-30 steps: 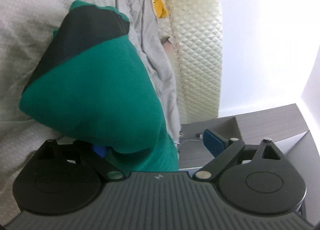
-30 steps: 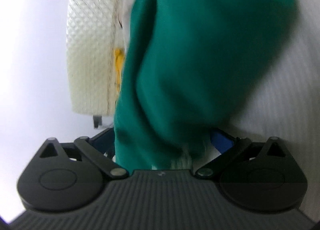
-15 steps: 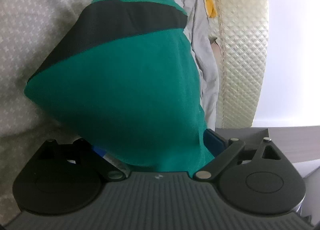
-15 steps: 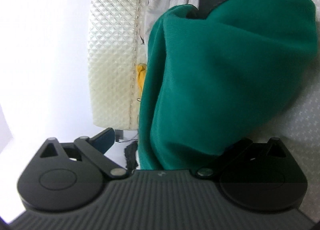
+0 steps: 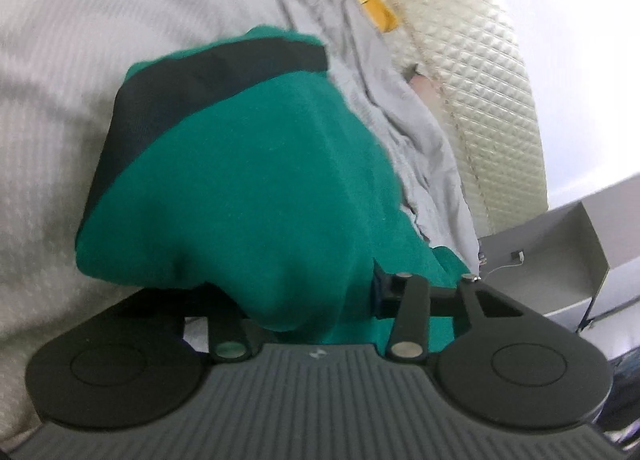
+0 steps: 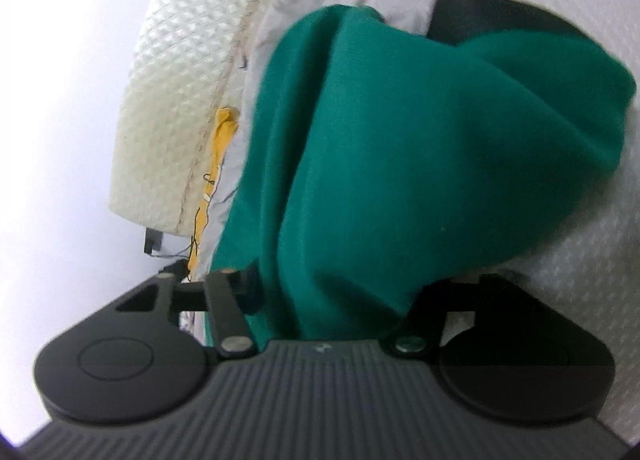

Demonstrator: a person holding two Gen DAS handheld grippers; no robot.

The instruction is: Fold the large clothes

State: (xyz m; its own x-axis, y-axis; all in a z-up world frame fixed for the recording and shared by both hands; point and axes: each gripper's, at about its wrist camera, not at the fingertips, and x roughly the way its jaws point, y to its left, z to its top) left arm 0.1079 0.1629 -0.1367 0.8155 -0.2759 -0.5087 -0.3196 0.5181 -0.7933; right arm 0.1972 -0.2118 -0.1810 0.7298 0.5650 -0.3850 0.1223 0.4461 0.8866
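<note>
A: Where is the green knit garment with the black band [image 5: 248,196] found?

B: It is bunched into a rounded heap directly ahead of both pairs of jaws, and its near folds are gathered between them. In the left wrist view the black band [image 5: 208,76] is seen along the far top of the heap; in the right wrist view the same garment [image 6: 420,164] fills the space ahead, with the band at its far right edge.

A: How are the jaws of the left gripper [image 5: 312,300] set?

B: They are half closed and closing, with green cloth between the 2 fingers. Whether the pads press on it cannot be told, since the cloth hides them.

A: And the right gripper [image 6: 336,300]?

B: The same is seen: jaws half closed and closing, cloth bunched between them, the contact hidden.

A: What is seen beyond the garment?

B: A pale grey patterned bedsheet [image 5: 80,60] is spread under the heap. A cream quilted mattress edge [image 5: 492,100] is seen to the right of the left jaws and to the left of the right jaws, with a yellow cloth tag [image 6: 224,140] beside it.
</note>
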